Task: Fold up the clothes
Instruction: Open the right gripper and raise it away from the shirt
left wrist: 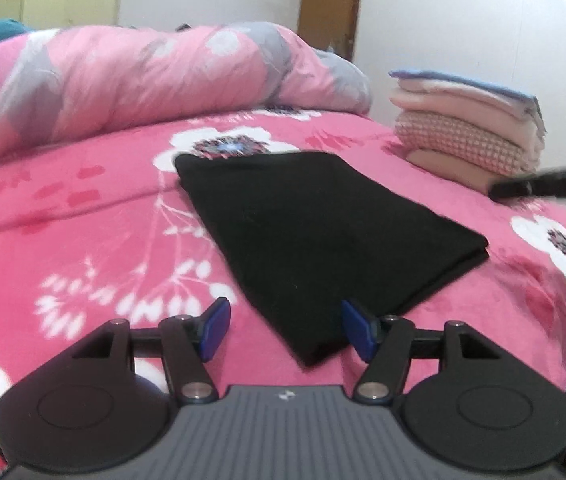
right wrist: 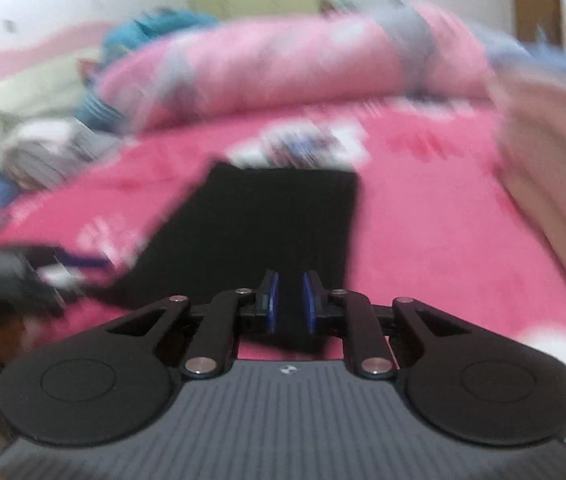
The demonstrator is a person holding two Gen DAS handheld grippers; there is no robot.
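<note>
On the pink flowered bed (left wrist: 95, 208), your black garment (left wrist: 307, 232) lies folded into a flat rectangle in the middle of the left wrist view, one corner reaching toward the camera. Your left claw (left wrist: 285, 330) stands apart, its blue pads either side of that near corner without pressing it. Your right claw (right wrist: 291, 306) is nearly together; the right wrist view is blurred, and dark cloth shows between the pads, but you cannot tell whether it is pinched. Outward, a stack of folded clothes (left wrist: 467, 124) sits at the right of the frame, and a rumpled pink quilt (left wrist: 155, 80) lies across the top. The folding looks finished, so the next move is probably carrying the piece to the stack: take both near corners firmly so the layers stay together.
</note>
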